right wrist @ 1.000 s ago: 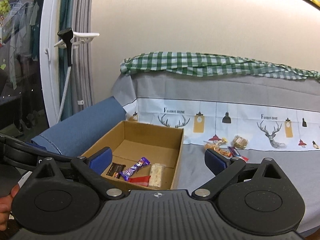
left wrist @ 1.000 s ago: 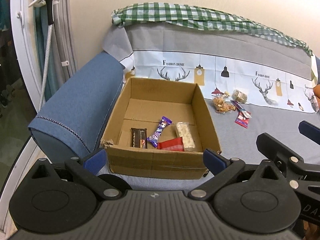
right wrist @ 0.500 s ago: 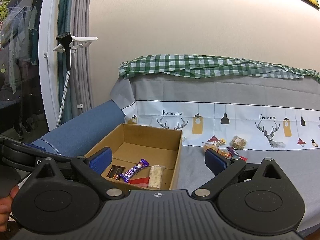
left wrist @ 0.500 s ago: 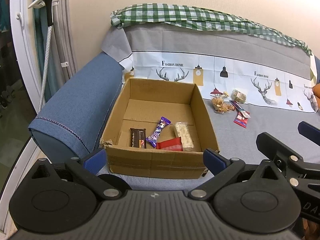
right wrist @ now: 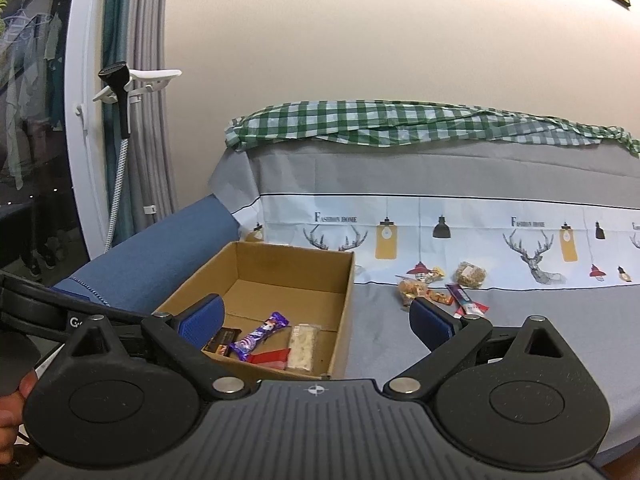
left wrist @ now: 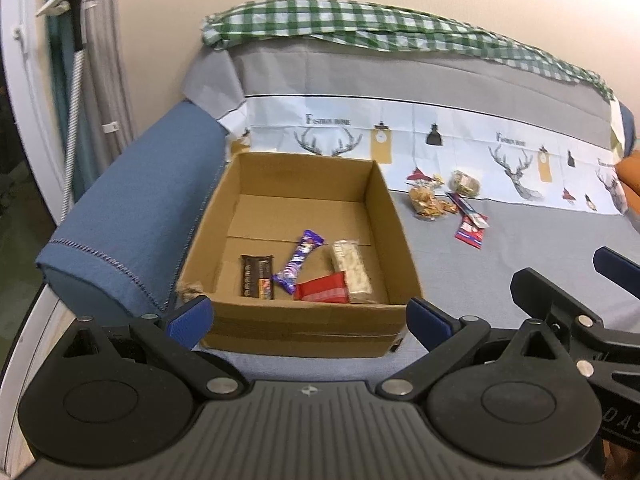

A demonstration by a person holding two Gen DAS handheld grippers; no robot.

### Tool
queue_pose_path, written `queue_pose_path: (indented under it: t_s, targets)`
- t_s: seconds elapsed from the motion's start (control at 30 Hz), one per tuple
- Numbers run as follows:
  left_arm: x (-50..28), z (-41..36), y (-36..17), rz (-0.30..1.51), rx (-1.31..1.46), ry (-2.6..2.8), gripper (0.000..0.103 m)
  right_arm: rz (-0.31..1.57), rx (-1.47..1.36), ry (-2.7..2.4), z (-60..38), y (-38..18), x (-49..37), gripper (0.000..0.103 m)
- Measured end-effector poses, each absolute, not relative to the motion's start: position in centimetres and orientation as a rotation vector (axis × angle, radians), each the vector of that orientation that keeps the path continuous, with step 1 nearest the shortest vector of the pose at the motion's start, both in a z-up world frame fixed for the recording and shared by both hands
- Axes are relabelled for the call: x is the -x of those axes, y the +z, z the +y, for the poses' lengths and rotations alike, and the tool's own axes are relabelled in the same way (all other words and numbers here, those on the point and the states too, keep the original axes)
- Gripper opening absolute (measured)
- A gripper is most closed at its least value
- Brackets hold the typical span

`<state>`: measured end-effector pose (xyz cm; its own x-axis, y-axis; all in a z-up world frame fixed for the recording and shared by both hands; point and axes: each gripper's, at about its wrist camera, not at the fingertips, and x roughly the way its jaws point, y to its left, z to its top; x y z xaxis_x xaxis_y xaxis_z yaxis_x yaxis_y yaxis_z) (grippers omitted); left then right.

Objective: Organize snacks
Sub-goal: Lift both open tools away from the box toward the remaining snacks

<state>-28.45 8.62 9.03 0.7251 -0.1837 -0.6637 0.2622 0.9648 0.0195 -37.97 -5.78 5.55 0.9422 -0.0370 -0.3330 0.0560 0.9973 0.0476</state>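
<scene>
Brown cardboard box (left wrist: 384,208) on grey sofa cover holds four wrapped bars. Loose snack packets (left wrist: 444,204) lie just right of it. Left gripper (left wrist: 308,318), right gripper (right wrist: 316,318) both spread, empty. Likely between picks; next move: reach packets.

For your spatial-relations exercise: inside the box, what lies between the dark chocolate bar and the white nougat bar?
The purple bar, lying slantwise, and below it the red wrapper, sit between the dark bar and the nougat bar; the left wrist view shows it best.

Grey-covered sofa (left wrist: 500,272) carries cardboard box (left wrist: 304,334), loose snack packets (left wrist: 448,204).
</scene>
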Motion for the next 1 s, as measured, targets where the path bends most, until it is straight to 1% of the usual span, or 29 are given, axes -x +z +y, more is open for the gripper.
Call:
queue_pose_path:
  t_s: [0.27,0.53,0.77,1.0]
  targets:
    - [26.0,4.0,8.3,0.761,-0.173,-0.319,0.103,0.346,-0.124,-0.149,-9.5,4.6,37.7,0.099]
    - [21.0,-2.2,8.0,0.830,-0.173,-0.368,0.103,0.364,-0.207,-0.252,-15.4,3.4,36.0,0.099]
    - [14.7,-9.2,7.0,0.893,-0.176,-0.399,0.103,0.371,-0.260,-0.357,-22.0,1.6,32.3,0.099]
    - [6.3,-16.2,2.8,0.990,-0.180,-0.363,0.103,0.397,-0.299,-0.437,-28.6,-1.4,26.4,0.099]
